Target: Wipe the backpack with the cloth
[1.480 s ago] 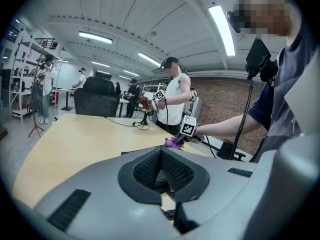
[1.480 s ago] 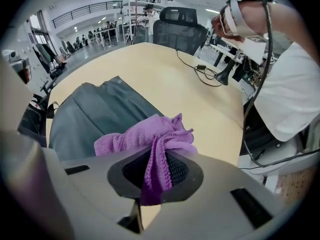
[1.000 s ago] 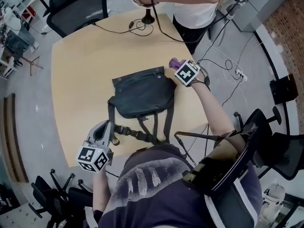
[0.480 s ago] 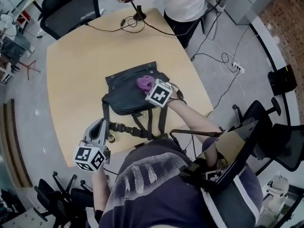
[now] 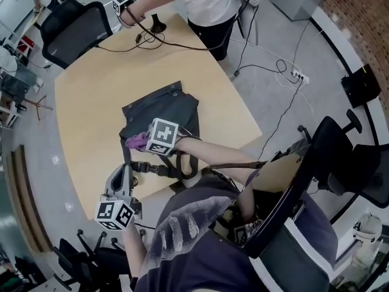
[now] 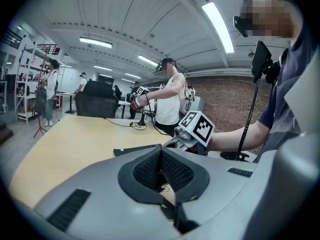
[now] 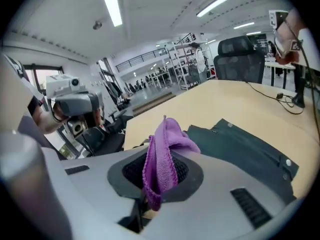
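In the head view the dark grey backpack (image 5: 159,115) lies flat on the wooden table (image 5: 85,102). The right gripper (image 5: 143,140) hangs over the backpack's near left corner, its purple cloth (image 5: 134,141) seemingly touching the fabric, and the left gripper (image 5: 120,178) sits beside the backpack's straps (image 5: 159,168). The left gripper view shows its jaws pressed together, and the right gripper view shows its jaws pinching the cloth, with the backpack just beyond.
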`<state>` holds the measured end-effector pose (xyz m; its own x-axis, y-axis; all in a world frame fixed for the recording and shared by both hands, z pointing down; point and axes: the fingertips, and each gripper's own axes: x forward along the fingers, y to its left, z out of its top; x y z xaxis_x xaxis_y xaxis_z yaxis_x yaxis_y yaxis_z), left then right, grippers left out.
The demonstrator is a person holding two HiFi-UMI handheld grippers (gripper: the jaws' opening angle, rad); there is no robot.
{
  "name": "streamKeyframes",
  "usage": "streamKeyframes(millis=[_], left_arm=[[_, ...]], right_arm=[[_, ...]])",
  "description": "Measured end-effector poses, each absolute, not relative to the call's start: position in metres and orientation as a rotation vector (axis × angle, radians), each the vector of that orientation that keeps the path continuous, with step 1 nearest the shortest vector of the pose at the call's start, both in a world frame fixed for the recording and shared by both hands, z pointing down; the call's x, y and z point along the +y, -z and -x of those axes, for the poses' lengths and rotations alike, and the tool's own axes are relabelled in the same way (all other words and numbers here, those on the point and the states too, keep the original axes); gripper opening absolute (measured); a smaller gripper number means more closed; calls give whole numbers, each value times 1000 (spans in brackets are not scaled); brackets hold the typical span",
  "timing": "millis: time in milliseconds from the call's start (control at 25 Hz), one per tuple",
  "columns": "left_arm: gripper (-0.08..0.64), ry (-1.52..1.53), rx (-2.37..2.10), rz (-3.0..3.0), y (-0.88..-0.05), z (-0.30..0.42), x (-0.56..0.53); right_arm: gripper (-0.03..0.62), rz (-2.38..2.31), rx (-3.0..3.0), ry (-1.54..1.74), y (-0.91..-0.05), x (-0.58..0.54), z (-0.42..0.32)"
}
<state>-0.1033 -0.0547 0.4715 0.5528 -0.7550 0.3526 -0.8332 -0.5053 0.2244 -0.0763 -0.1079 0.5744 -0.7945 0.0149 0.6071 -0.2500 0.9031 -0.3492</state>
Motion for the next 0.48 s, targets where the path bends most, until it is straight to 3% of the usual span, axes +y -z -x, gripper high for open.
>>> streamKeyframes(millis=[240, 480], left_arm=[[6, -277, -1376, -2387, -464, 88, -33], [6, -281, -1426, -2378, -455, 94, -3]], right_arm=[[32, -204, -2644, -647, -519, -103, 49], [32, -383, -2804, -483, -451, -96, 20]])
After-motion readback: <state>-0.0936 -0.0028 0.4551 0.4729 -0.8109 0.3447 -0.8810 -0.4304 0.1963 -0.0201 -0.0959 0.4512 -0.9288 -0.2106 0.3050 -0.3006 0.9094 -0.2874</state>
